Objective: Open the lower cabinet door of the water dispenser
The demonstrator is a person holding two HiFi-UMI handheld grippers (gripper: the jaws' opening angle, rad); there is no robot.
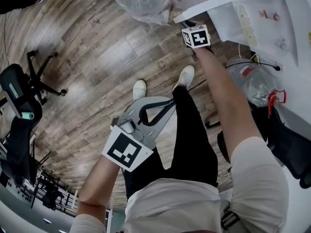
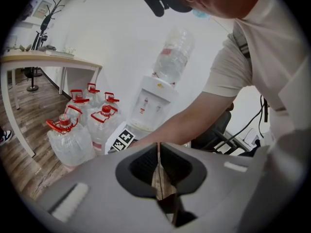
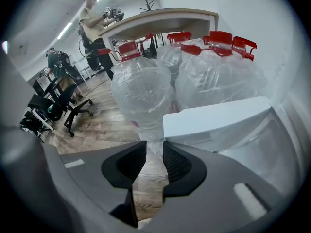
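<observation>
Wood-plank floor (image 1: 97, 57) lies under everything, with a white wall behind. The right gripper (image 3: 152, 147) points steeply down, its jaws parted with only floor and the base of a jug showing through the gap; they press on nothing. Just beyond the tip of its right-hand jaw stands the near edge of the flat white cabinet door panel (image 3: 218, 123) of the water dispenser. Its top edge runs away to the right of the jaws. I judge the panel to be already standing out from the dispenser's body, so the coming move depends on bringing that near edge into the gap or hooking behind it.

Straight ahead of these jaws, past the panel, stand clear plastic water jugs with red caps and handles (image 3: 141, 91); how full they are I cannot tell.

The left gripper (image 2: 158, 154) has its jaws closed together and empty. It is well back from the white water dispenser (image 2: 153, 98), which carries an upturned clear bottle (image 2: 172, 57). The right hand is far nearer the door.
</observation>
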